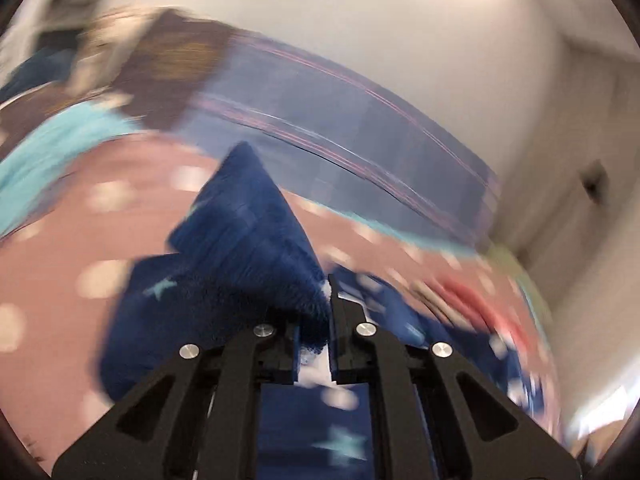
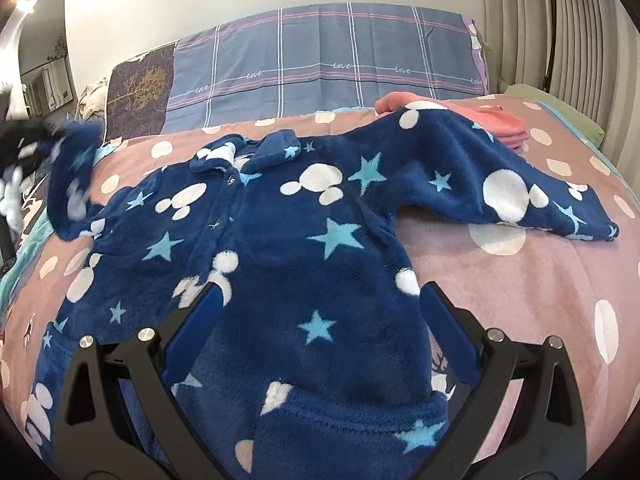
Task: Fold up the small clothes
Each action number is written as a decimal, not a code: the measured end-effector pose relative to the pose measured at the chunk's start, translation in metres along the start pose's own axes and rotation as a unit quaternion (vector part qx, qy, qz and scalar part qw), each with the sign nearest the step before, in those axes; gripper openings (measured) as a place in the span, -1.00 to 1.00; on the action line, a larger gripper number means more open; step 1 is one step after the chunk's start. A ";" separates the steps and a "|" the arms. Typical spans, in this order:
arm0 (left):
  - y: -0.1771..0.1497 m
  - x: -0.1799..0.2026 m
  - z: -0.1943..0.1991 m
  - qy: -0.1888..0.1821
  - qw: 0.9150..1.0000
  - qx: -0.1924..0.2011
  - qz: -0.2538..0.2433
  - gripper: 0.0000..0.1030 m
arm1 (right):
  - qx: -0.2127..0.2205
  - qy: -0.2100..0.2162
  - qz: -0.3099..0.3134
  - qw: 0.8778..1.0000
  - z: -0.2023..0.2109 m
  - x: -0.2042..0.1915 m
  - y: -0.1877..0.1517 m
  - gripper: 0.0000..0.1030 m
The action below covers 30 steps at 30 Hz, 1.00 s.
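Your left gripper (image 1: 331,300) is pinched tight on a fold of the navy fleece top (image 2: 280,248), the fuzzy cloth bunched up into a peak right at the fingertips, and that whole view is smeared with motion blur. From the right wrist you can see that lifted part as a blurred clump of blue sleeve (image 2: 74,176) raised at the far left edge of the garment, with a dark blurred shape beside it.

Your right gripper (image 2: 320,300) stands spread wide, its two blue-padded fingers (image 2: 200,320) either side of the lower body of the top, low over the fleece and clamping nothing; whether they touch the cloth you can't tell.

Now the garment itself: it's a small, plush, dark-blue piece printed with light-blue stars and white mouse-head shapes, lying front up on the pink bedspread (image 2: 500,280) with white dots. The collar (image 2: 276,146) is turned down at the far end, a row of buttons runs down the front, and the sleeve on the right of the picture (image 2: 500,184) stretches out flat across the bedspread. Its cuff end lies near the bed's right side.

Behind that sleeve, a folded pink garment (image 2: 500,122) sits on the bedspread. A blue plaid cover (image 2: 320,60) rises along the head of the bed, with a dark tree-print cushion (image 2: 138,92) at its left.

No containers show in either view.
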<state>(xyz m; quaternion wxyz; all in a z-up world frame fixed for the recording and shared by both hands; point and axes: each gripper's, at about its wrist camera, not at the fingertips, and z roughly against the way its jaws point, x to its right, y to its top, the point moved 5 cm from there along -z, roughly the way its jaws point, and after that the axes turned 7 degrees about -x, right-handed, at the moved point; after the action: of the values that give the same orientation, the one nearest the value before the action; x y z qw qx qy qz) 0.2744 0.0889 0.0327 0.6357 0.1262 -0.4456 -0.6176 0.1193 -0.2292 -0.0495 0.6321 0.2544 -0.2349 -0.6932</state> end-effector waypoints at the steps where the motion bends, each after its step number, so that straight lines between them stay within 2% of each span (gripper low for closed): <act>1: -0.009 0.021 -0.011 -0.012 1.000 -0.013 -0.022 -0.82 | -0.006 0.005 -0.003 1.000 -0.002 0.002 0.001 0.93; 3: -0.030 0.053 -0.038 -0.029 0.997 -0.041 -0.058 -0.82 | -0.027 0.024 -0.010 0.999 -0.009 0.008 0.006 0.93; 5: -0.064 0.077 -0.074 -0.048 0.991 -0.093 -0.080 -0.73 | -0.044 0.055 -0.016 0.997 -0.015 0.014 0.015 0.78; 6: -0.075 0.081 -0.086 -0.054 0.988 -0.115 -0.085 -0.64 | -0.048 0.065 -0.016 0.997 -0.016 0.015 0.018 0.64; 7: -0.092 0.085 -0.099 -0.053 0.984 -0.145 -0.091 -0.39 | -0.055 0.080 -0.018 0.995 -0.020 0.016 0.022 0.44; 9: -0.111 0.081 -0.107 -0.043 0.981 -0.163 -0.097 -0.28 | -0.078 0.119 -0.030 0.989 -0.030 0.019 0.029 0.17; 10: -0.115 0.076 -0.104 -0.035 0.980 -0.163 -0.104 -0.20 | -0.095 0.146 -0.042 0.984 -0.039 0.020 0.032 0.12; 12: -0.117 0.066 -0.088 -0.028 0.982 -0.150 -0.115 -0.08 | -0.119 0.169 -0.053 0.977 -0.053 0.018 0.036 0.12; 14: -0.111 0.048 -0.065 0.004 0.985 -0.121 -0.126 0.18 | -0.143 0.181 -0.057 0.971 -0.068 0.011 0.038 0.12; 15: -0.108 0.038 -0.053 0.022 0.986 -0.103 -0.130 0.22 | -0.153 0.190 -0.057 0.968 -0.075 0.006 0.039 0.13; 17: -0.102 0.012 -0.033 0.072 0.986 -0.071 -0.134 0.33 | -0.171 0.209 -0.057 0.961 -0.090 -0.005 0.042 0.26; 19: -0.101 -0.026 -0.019 0.136 0.980 -0.060 -0.133 0.43 | -0.182 0.212 -0.057 0.958 -0.102 -0.012 0.048 0.37; 21: -0.103 -0.056 -0.019 0.173 0.974 -0.073 -0.124 0.44 | -0.191 0.195 -0.055 0.960 -0.122 -0.017 0.057 0.40; 23: -0.107 -0.092 -0.025 0.206 0.968 -0.104 -0.100 0.44 | -0.201 0.182 -0.057 0.961 -0.141 -0.020 0.065 0.42; 26: -0.105 -0.119 -0.041 0.216 0.965 -0.132 -0.073 0.44 | -0.199 0.160 -0.044 0.966 -0.165 -0.031 0.079 0.46; 27: -0.102 -0.122 -0.048 0.217 0.964 -0.138 -0.068 0.43 | -0.185 0.150 -0.027 0.971 -0.169 -0.039 0.085 0.26; 28: -0.096 -0.126 -0.060 0.222 0.962 -0.145 -0.062 0.43 | -0.168 0.147 -0.004 0.975 -0.171 -0.047 0.091 -0.60; 29: -0.093 -0.127 -0.065 0.229 0.961 -0.146 -0.061 0.43 | -0.155 0.148 0.011 0.977 -0.170 -0.057 0.100 -0.84; 30: -0.086 -0.130 -0.074 0.247 0.956 -0.143 -0.059 0.44 | -0.139 0.155 0.004 0.978 -0.164 -0.059 0.107 -0.83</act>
<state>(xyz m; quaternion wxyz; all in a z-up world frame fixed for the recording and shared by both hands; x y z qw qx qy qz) 0.2909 0.1595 -0.1238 0.7000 0.2087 -0.1730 -0.6607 0.3107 -0.1805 -0.1019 0.6931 0.2673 -0.0364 -0.6684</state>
